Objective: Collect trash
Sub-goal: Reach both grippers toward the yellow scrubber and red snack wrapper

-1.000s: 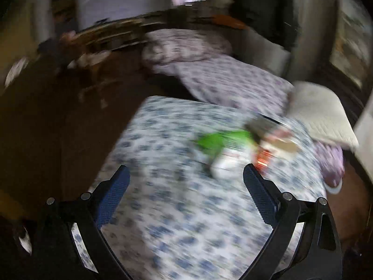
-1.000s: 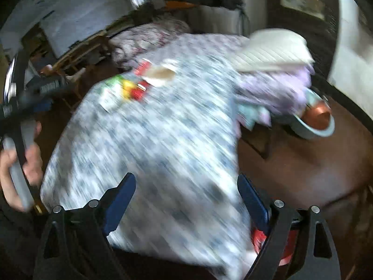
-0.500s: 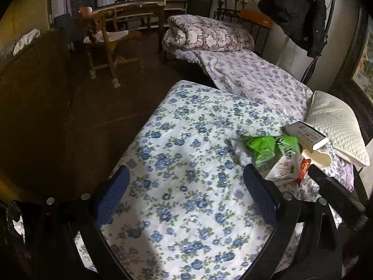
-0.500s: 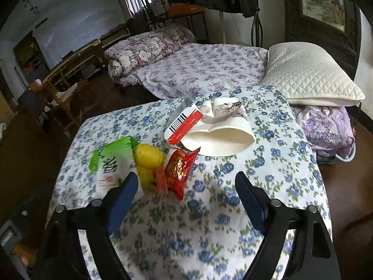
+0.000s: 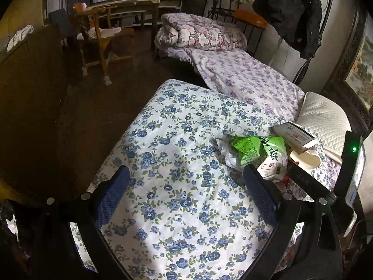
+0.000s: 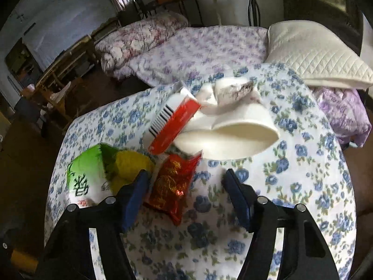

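Observation:
A heap of trash lies on the blue-flowered cloth [image 6: 291, 186]. It holds a red foil wrapper [image 6: 172, 182], a green-and-white packet [image 6: 84, 175], a yellow lump [image 6: 130, 165], a red-and-white barcoded box [image 6: 172, 121], a white foam container [image 6: 228, 135] and crumpled tissue [image 6: 233, 91]. My right gripper [image 6: 186, 189] hangs low over the heap. Its jaws are closing, with the red wrapper between them against the left pad and the right pad still apart from it. My left gripper [image 5: 186, 191] stands open over bare cloth, left of the green packet [image 5: 256, 149] and box [image 5: 295, 135].
A white quilted pillow [image 6: 314, 53] and a purple-flowered bed [image 6: 198, 51] lie behind the heap. A folded floral quilt [image 5: 200, 32], a wooden chair [image 5: 100, 37] and a dark wooden floor [image 5: 98, 107] are to the left. A black coat [image 5: 291, 11] hangs at the back.
My right gripper swung in over the trash heap and dropped close to the red wrapper, its jaws narrowing. My left gripper shifted slightly, then held still and open.

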Demonstrator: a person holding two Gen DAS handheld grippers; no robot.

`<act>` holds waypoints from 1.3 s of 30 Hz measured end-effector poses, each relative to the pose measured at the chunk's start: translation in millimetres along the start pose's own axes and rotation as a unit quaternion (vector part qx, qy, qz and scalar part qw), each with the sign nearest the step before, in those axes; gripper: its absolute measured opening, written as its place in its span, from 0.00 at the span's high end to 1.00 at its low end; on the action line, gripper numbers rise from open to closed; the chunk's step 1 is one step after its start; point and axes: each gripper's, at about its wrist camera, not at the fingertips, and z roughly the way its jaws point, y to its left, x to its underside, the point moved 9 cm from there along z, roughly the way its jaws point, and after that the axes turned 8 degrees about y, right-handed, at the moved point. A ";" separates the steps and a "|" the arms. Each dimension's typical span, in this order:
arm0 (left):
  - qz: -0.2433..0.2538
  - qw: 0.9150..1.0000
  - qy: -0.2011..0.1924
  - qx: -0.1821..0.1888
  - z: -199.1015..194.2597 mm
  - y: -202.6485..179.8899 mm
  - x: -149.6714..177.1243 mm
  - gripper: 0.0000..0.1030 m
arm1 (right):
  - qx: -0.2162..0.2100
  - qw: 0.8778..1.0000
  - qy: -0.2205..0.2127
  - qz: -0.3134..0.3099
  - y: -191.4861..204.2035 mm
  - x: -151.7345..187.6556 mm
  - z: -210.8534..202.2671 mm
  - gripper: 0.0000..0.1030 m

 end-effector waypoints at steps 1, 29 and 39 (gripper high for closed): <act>0.002 1.000 0.001 -0.003 1.8 0.1 0.0 0.09 | 0.006 1.000 -0.004 0.001 -1.2 1.8 -4.9 0.68; 0.220 0.970 -0.009 -0.101 23.0 -125.2 35.6 0.07 | -0.002 1.000 0.014 0.023 -65.2 91.3 -86.0 0.60; 0.179 0.980 0.089 0.020 58.4 -146.0 54.7 0.21 | -0.004 0.999 0.015 0.045 -84.4 97.8 -89.4 0.60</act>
